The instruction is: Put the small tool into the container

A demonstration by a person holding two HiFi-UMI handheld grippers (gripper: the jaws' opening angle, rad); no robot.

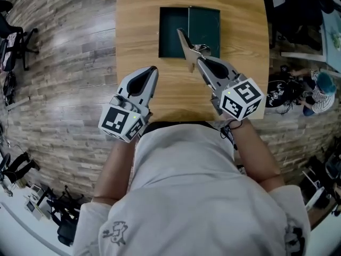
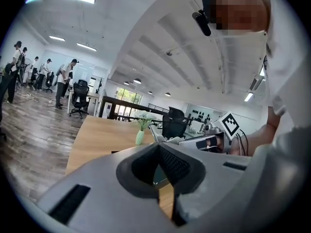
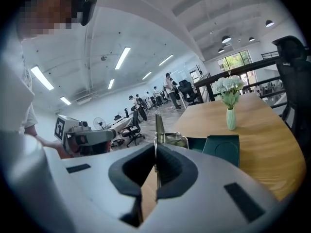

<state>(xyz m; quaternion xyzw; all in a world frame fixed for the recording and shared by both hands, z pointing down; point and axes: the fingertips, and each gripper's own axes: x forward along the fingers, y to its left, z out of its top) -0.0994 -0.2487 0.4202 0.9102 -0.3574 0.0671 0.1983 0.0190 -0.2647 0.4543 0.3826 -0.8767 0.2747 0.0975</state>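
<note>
A dark green container (image 1: 173, 33) lies open on the wooden table (image 1: 138, 31), its lid (image 1: 204, 28) flat beside it on the right. My right gripper (image 1: 198, 59) is shut on the small tool (image 1: 186, 46), a thin metal blade with a wire loop. The blade tip reaches over the container's near edge. In the right gripper view the tool (image 3: 158, 125) stands edge-on between the pads, with the container (image 3: 197, 143) and lid (image 3: 222, 148) beyond. My left gripper (image 1: 153, 70) hovers left of it near the table's front edge. Its pads (image 2: 170, 164) meet on nothing.
A pale green vase of flowers (image 3: 230, 115) stands at the table's far end behind the container. Office chairs (image 1: 16, 41) and gear stand on the wood floor at the left. People (image 1: 319, 89) are at the right of the table.
</note>
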